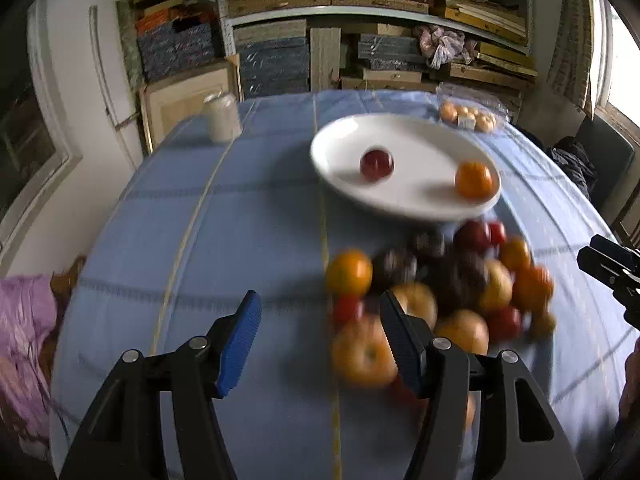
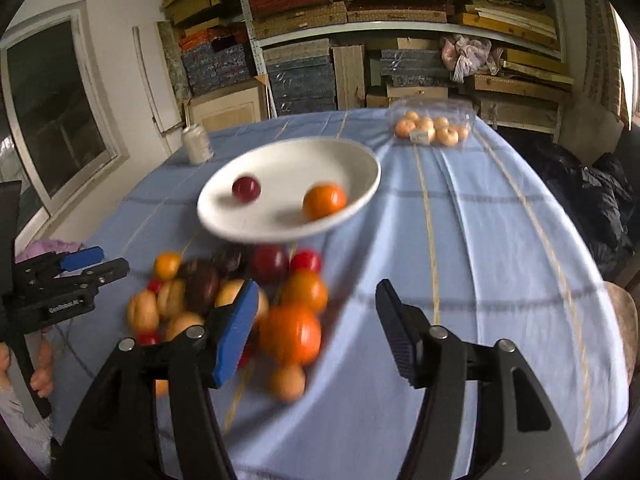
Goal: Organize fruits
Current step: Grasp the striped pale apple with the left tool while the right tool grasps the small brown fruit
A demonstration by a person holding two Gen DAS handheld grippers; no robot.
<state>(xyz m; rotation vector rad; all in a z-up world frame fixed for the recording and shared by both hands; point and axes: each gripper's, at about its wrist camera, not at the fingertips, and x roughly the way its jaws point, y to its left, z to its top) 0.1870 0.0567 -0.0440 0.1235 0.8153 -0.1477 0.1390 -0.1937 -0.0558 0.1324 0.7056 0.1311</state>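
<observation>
Grippers, left (image 1: 320, 340) and right (image 2: 316, 332), gape wide over fruit pile (image 2: 224, 300); plate (image 2: 280, 160) holds 2 fruits.

Only readable bit is small white lettering on the side of the left gripper (image 2: 96, 266) in the right wrist view, looks like "GenRobot.AI" but it's tiny and soft. There's a white label (image 2: 420, 136) on the clear fruit box (image 2: 434, 110) at the back, printing too blurry to read
</observation>
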